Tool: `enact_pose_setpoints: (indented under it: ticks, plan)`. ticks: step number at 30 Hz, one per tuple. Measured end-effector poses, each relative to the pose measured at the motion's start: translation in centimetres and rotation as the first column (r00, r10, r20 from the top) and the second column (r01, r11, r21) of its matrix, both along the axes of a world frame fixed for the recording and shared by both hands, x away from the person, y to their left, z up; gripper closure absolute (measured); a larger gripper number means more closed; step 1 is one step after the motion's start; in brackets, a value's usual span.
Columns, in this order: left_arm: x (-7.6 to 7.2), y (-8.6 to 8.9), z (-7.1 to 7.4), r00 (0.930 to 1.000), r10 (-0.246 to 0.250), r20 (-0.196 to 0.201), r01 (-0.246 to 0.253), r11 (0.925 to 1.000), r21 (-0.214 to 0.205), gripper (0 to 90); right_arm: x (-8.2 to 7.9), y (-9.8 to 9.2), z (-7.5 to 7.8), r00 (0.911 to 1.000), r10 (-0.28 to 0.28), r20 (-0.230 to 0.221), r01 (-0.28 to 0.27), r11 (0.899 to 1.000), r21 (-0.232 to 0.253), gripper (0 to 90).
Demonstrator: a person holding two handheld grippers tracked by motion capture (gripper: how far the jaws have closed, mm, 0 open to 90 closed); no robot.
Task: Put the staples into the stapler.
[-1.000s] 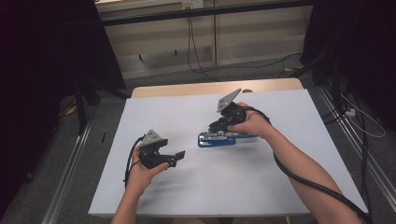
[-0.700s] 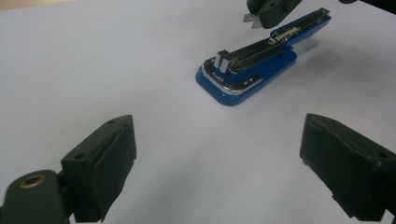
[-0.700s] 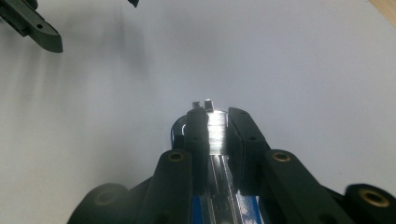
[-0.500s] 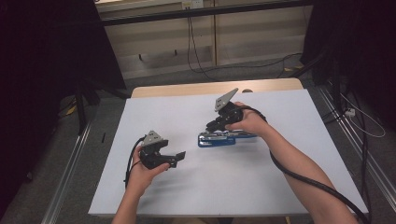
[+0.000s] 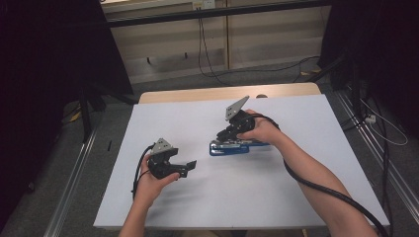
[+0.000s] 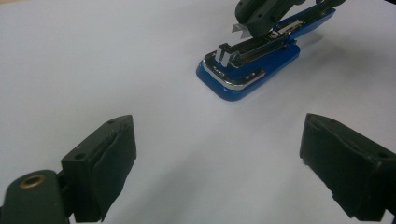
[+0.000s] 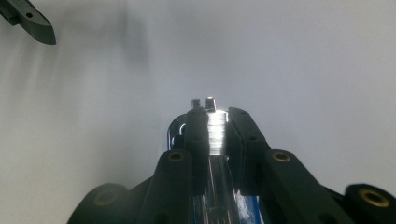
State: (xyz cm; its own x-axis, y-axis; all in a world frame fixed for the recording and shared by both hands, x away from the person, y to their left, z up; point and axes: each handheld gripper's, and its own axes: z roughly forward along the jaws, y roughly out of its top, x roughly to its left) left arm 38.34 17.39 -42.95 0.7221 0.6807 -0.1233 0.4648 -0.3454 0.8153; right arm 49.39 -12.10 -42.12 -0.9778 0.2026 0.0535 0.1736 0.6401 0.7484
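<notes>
gripping the stapler (image 7: 215, 130), right tool (image 7: 217, 122) hides its blue base (image 6: 243, 81).

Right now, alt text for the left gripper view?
A blue stapler lies opened on a white table, with the right gripper on its metal staple channel. In front, the left gripper is open, nothing between its black jaws.

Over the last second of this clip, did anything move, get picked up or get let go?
Nothing visibly changed. The right gripper stays with its jaws closed on the metal strip inside the opened blue stapler, which lies in the same spot on the white table. The left gripper stays open and empty, apart from the stapler.
</notes>
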Motion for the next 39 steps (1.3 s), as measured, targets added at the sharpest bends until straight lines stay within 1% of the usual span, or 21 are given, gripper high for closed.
enact_pose_setpoints:
  ticks: [8, 15, 20, 26, 39]
  plan:
    - [0.01, 0.03, 0.01, 1.0000, 0.001, -0.001, -0.001, 1.0000, 0.000, 11.0, 0.14, 0.31, -0.39, 0.9998, 0.020, -0.002, -0.020, 1.000, -0.005, 79.2]
    - [0.01, 0.12, 0.03, 1.0000, 0.007, -0.002, -0.007, 1.0000, -0.001, 11.0, 0.13, 0.57, -0.43, 0.9992, 0.040, 0.006, -0.040, 0.999, -0.007, 79.1]
    - [0.00, 0.09, 0.02, 1.0000, 0.005, -0.002, -0.005, 1.0000, 0.001, 11.0, 0.10, 0.58, -0.50, 0.9990, 0.045, 0.005, -0.045, 0.999, -0.015, 79.1]
    - [0.03, 0.07, 0.00, 1.0000, 0.006, 0.000, -0.006, 1.0000, 0.000, 11.0, 0.19, 0.69, -0.60, 0.9984, 0.054, 0.019, -0.053, 0.998, -0.018, 79.1]
    - [0.03, 0.06, -0.01, 1.0000, 0.006, 0.000, -0.006, 1.0000, 0.002, 11.0, 0.28, 0.66, -0.89, 0.9976, 0.066, 0.021, -0.066, 0.997, -0.029, 79.1]
